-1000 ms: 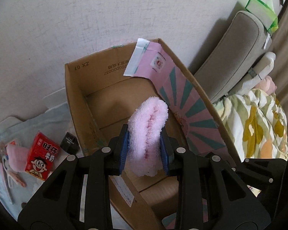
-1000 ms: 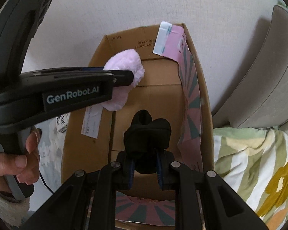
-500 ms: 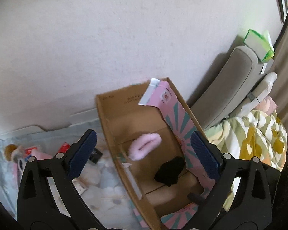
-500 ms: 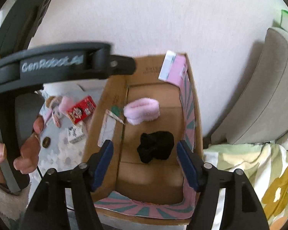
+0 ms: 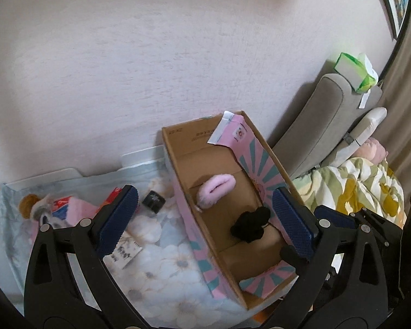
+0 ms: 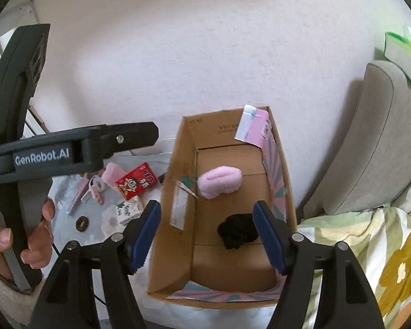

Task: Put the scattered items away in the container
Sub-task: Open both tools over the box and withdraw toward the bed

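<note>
Box (image 6: 285, 192): open cardboard, on the floor against the wall, sofa just beside it; stiff walls, nothing covers the mouth.
Cloth (image 5: 161, 263): floral sheet beside the box, carrying the loose items.
Left gripper (image 5: 202, 216): spread wide, nothing between the pads.
Right gripper (image 6: 207, 235): parted, empty, above the box.
Pink fluff (image 6: 220, 181): lying in the box; soft, light.
Black bundle (image 6: 237, 230): in the box, near the fluff; limp fabric.
Red carton (image 6: 136, 181): on the cloth; light, rigid, probably best pinched across its flat faces.
Small pack (image 6: 128, 210): touching the carton; the crowding may hamper a clean pinch.
Black cube (image 5: 154, 199): near the box wall; hard, possibly slippery.
</note>
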Tool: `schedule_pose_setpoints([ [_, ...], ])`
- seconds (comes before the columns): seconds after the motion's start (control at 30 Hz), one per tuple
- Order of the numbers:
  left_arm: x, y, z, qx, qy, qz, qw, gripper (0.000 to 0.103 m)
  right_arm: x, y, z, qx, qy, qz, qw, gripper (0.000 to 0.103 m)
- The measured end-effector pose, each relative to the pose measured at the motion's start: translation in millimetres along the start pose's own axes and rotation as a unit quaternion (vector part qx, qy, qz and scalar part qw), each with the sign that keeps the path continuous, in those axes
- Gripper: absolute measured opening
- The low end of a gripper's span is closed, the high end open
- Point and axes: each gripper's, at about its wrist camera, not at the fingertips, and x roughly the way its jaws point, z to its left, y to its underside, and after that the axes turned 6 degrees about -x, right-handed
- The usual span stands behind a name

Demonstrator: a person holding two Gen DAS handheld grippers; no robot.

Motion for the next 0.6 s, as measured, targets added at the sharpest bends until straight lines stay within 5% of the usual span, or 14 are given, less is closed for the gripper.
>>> schedule_pose_setpoints([
  [0.33, -45.8, 14.6, 51.0, -0.023, -0.009, -0.028, 0.9993, 0.099, -3.3, 2.0, 42.9, -0.014, -0.002, -0.015, 1.000, 0.066],
  [0.6, -85.4, 29.4, 124.7, -0.064, -0.052, -0.057, 0.9950, 0.099, 4.9, -5.1, 82.1, -0.035, -0.020, -0.020, 0.999, 0.066],
])
